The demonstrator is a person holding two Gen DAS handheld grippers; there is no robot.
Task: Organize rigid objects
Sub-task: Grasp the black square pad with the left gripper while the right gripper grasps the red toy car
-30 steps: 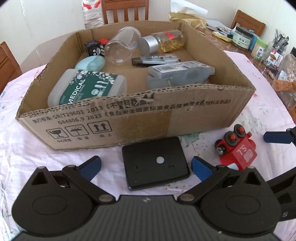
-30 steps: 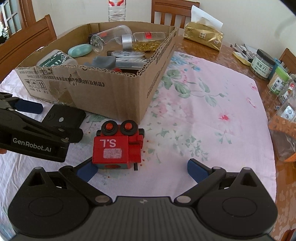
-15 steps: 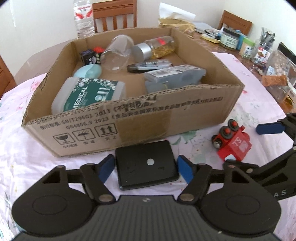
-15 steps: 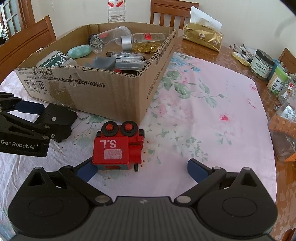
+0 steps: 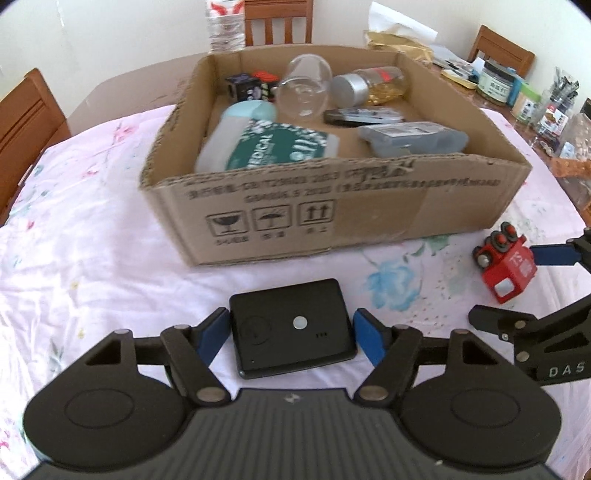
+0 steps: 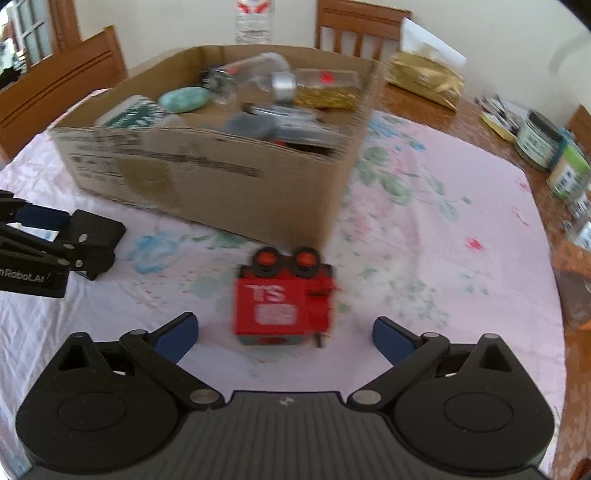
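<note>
A flat black rectangular device (image 5: 291, 326) sits between the blue pads of my left gripper (image 5: 291, 338), whose jaws have closed onto its two sides. It looks lifted off the floral tablecloth, in front of the open cardboard box (image 5: 369, 206). A red toy train block (image 6: 282, 301) stands on the cloth between the wide-open jaws of my right gripper (image 6: 282, 334), untouched. The train also shows in the left wrist view (image 5: 506, 267). The box (image 6: 207, 177) holds several items, among them a green medical pack (image 5: 273, 147), a clear cup and a jar.
Jars and packets (image 5: 517, 92) crowd the table's right edge. A gold bag (image 6: 424, 79) lies behind the box. Wooden chairs stand around the table, and a water bottle (image 5: 225, 22) is at the far side.
My left gripper closed its jaws onto the black device and drew back from the box with it. My right gripper shifted so the red train sits centred between its open jaws.
</note>
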